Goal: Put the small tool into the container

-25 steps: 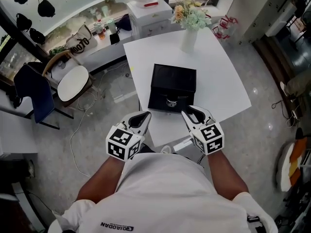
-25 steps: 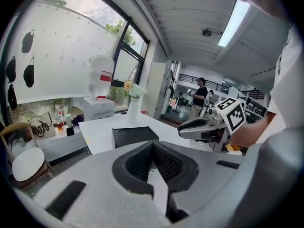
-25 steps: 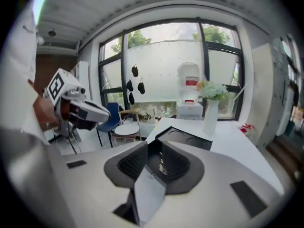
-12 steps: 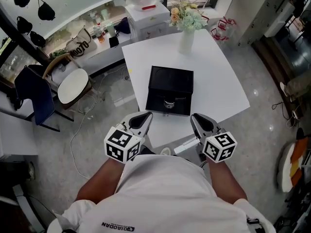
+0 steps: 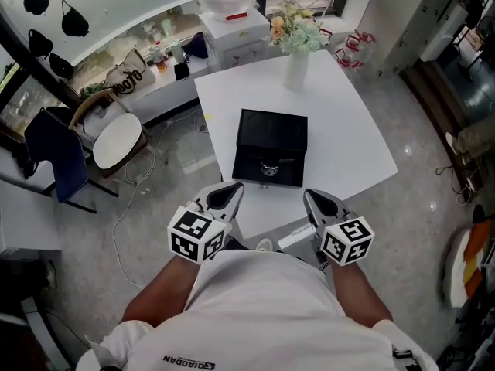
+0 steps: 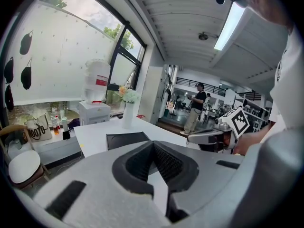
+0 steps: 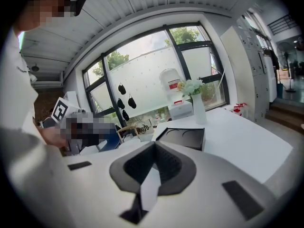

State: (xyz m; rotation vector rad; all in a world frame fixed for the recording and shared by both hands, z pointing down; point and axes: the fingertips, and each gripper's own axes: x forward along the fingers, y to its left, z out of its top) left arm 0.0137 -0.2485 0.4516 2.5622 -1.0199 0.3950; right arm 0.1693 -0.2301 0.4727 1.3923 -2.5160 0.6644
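The right gripper (image 5: 312,197) has drawn back from the near right corner of the black container (image 5: 272,130) to just off the worktop's near edge, and its jaws, wide a second ago, are now pressed together with nothing between them. A person stands at the near edge of a square white worktop (image 5: 348,130), a gripper in each hand, both held clear of the surface and apart from everything on it. The container lies by the worktop's left edge, toward the near left corner, its near part open to view. A white vase (image 5: 296,64) of pale flowers stands upright at the middle of the far edge, well apart from the container. The left gripper (image 5: 232,189) hangs off the near left corner, its jaws also closed and empty. The small tool (image 5: 268,166), a glint of metal, lies inside the container's near part.
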